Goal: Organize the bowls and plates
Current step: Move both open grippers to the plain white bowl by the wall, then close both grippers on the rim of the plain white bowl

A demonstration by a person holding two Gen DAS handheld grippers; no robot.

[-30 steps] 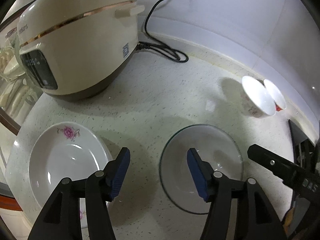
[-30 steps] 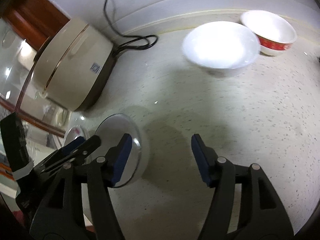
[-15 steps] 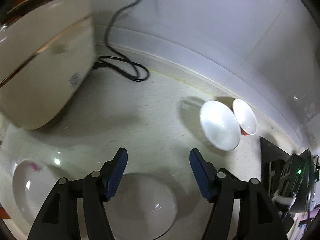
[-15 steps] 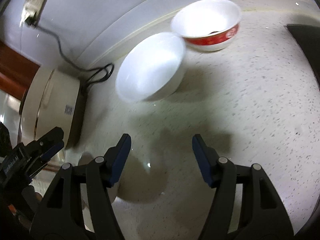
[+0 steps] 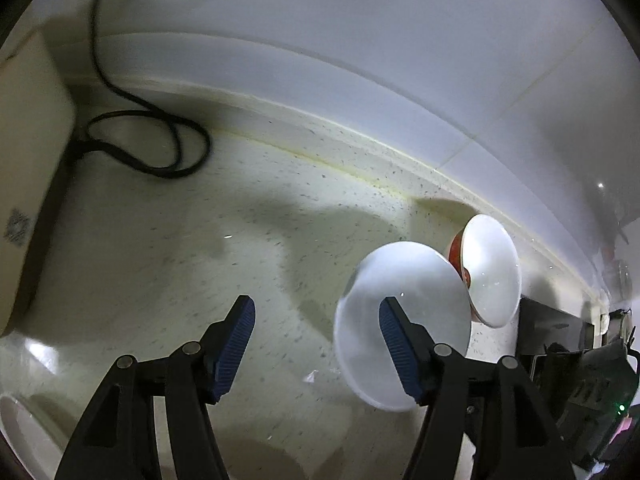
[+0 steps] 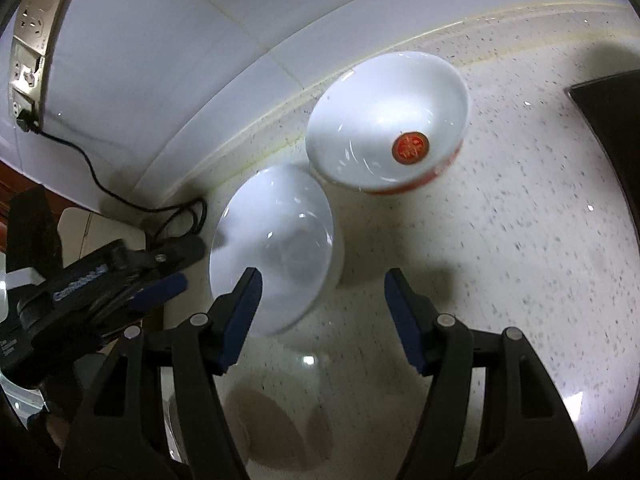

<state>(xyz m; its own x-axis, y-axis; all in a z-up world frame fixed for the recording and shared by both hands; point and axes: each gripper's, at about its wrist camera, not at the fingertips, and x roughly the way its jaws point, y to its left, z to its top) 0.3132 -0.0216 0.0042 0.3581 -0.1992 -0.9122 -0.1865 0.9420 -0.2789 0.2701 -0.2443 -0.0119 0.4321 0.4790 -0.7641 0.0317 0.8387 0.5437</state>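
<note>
A plain white bowl (image 5: 416, 312) (image 6: 276, 248) stands on the speckled counter, touching a white bowl with a red band (image 5: 490, 264) (image 6: 384, 120) behind it near the wall. My left gripper (image 5: 316, 340) is open and empty; its right finger (image 5: 396, 336) is in front of the white bowl. My right gripper (image 6: 320, 312) is open and empty; its left finger (image 6: 240, 312) overlaps the white bowl's near rim. The left gripper also shows in the right wrist view (image 6: 160, 276), just left of the white bowl. A white plate's edge (image 5: 16, 436) shows at the bottom left.
A cream rice cooker (image 5: 24, 184) stands at the left, its black cord (image 5: 160, 148) coiled on the counter (image 5: 200, 248) and running up to a wall socket (image 6: 28, 44). A dark object (image 6: 612, 120) lies at the right. A glass plate's rim (image 6: 240, 420) shows faintly below the right gripper.
Both grippers have moved forward and to the right, from the plates toward the two bowls. The bowls are now close in front. Both stay open and empty.
</note>
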